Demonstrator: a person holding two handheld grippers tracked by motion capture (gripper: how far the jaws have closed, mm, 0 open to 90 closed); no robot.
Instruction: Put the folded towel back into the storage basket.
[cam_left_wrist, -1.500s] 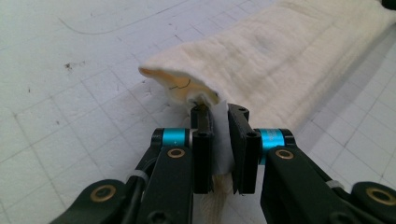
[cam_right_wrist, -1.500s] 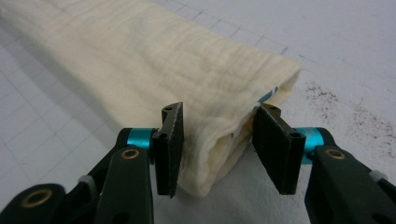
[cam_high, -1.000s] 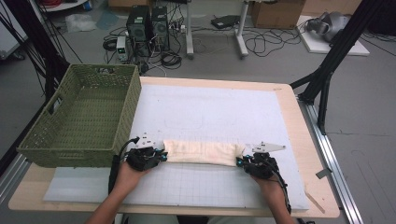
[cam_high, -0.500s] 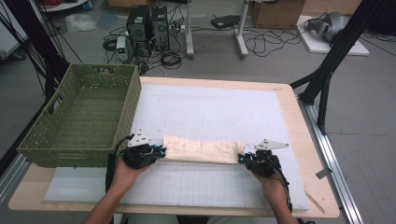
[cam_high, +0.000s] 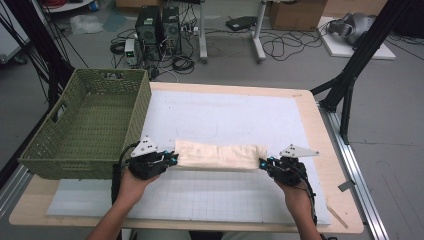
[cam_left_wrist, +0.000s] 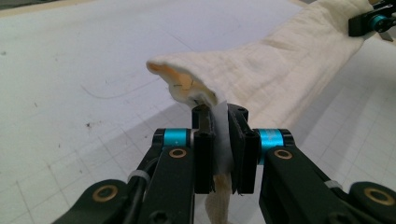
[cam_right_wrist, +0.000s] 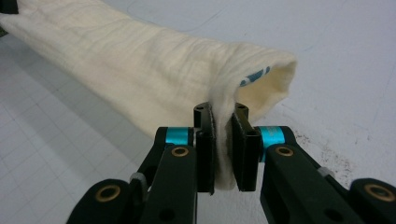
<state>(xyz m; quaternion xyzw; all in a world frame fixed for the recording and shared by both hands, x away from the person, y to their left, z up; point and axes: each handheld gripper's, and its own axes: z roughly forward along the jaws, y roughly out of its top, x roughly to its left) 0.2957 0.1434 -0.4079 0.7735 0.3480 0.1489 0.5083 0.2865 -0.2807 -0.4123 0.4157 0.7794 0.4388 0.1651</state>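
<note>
A cream folded cloth (cam_high: 217, 155) stretches across the white mat between my two grippers, its ends lifted a little. My left gripper (cam_high: 171, 159) is shut on the cloth's left end; in the left gripper view the cloth (cam_left_wrist: 280, 70) is pinched between the black jaws of that gripper (cam_left_wrist: 220, 140) and runs off to the upper right. My right gripper (cam_high: 263, 163) is shut on the right end; in the right gripper view the cloth (cam_right_wrist: 140, 65) sits clamped in this gripper (cam_right_wrist: 223, 135), with a fold open beside it that shows a bit of blue print.
A green woven basket (cam_high: 55, 150) stands at the table's left, close to my left hand. The white gridded mat (cam_high: 230, 115) covers most of the wooden table (cam_high: 325, 150). Cables and computer boxes lie on the floor beyond.
Both grippers have risen slightly with the cloth ends held, so the cloth hangs a bit higher off the mat. The grips look the same.
</note>
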